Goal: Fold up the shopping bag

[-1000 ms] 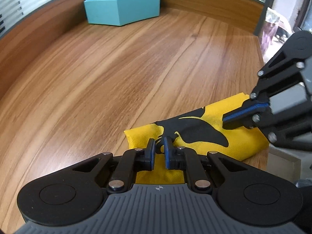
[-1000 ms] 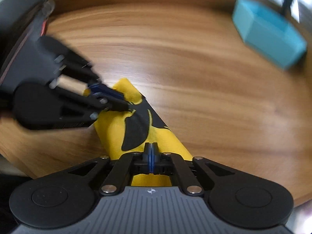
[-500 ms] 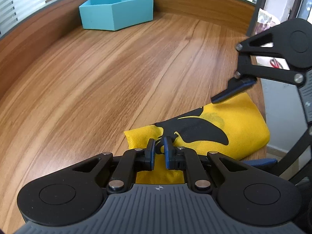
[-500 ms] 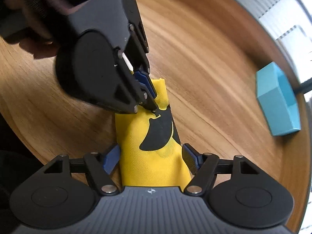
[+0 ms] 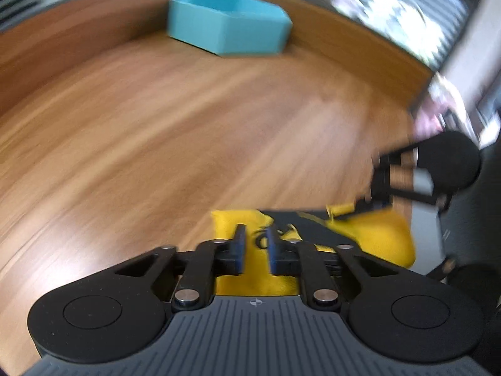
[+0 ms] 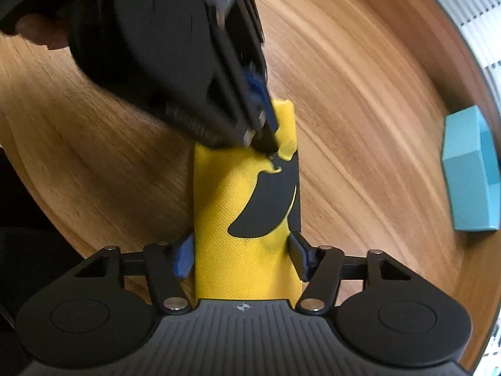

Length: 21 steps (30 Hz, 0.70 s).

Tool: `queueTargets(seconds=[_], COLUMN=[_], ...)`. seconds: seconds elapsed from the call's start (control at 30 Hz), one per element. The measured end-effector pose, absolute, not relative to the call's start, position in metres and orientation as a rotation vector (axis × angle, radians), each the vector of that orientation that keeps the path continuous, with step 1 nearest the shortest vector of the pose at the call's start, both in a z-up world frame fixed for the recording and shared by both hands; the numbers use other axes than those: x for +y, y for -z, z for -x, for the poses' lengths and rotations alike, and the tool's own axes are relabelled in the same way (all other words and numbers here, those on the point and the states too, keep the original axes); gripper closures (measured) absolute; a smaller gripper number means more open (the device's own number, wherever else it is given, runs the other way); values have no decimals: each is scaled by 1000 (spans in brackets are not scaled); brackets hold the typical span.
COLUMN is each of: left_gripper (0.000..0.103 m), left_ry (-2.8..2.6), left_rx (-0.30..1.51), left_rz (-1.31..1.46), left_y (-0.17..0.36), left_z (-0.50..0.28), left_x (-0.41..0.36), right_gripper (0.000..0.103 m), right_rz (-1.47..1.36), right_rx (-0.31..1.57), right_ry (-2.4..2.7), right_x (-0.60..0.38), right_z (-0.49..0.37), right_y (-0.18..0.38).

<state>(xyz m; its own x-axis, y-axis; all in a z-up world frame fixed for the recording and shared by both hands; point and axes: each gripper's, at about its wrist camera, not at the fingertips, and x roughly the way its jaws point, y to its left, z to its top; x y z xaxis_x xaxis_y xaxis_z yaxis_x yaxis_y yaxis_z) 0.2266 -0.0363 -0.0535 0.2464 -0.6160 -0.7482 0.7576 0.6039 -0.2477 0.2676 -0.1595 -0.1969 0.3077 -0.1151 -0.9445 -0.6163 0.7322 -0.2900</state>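
Observation:
The yellow shopping bag [image 6: 247, 216] with a black print lies folded into a narrow strip on the wooden table [image 6: 360, 100]. My right gripper [image 6: 242, 255] is open, its fingers on either side of the strip's near end. My left gripper [image 5: 255, 244] has its jaws nearly shut on a fold of the bag [image 5: 375, 235] at the strip's other end; it also shows in the right wrist view [image 6: 266, 134], pressing down on the bag. The left wrist view is blurred by motion.
A turquoise hexagonal box [image 5: 228, 28] stands at the far side of the table, also in the right wrist view [image 6: 469, 172]. The table has a raised wooden back wall [image 5: 344, 31]. The table edge [image 6: 47, 188] runs close to the bag.
My right gripper let go of the bag and opened, then came to straddle the strip's end. My left gripper stayed on the bag while its view swung and blurred.

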Motion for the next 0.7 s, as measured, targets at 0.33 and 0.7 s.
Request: queueTargets(seconds=[0.33,0.7], left_gripper=[56,44], left_ry=[725,368], left_rx=[1226,1291], left_rz=[297,549], left_y=[72,90], left_z=[-189,-179], left_x=[-24,-73], right_gripper=[48,53], right_rz=[445,312], right_rx=[1158,986], right_ry=[-445,-602], right_x=[-216,-274], right_z=[-285,-289], right_y=[199,208])
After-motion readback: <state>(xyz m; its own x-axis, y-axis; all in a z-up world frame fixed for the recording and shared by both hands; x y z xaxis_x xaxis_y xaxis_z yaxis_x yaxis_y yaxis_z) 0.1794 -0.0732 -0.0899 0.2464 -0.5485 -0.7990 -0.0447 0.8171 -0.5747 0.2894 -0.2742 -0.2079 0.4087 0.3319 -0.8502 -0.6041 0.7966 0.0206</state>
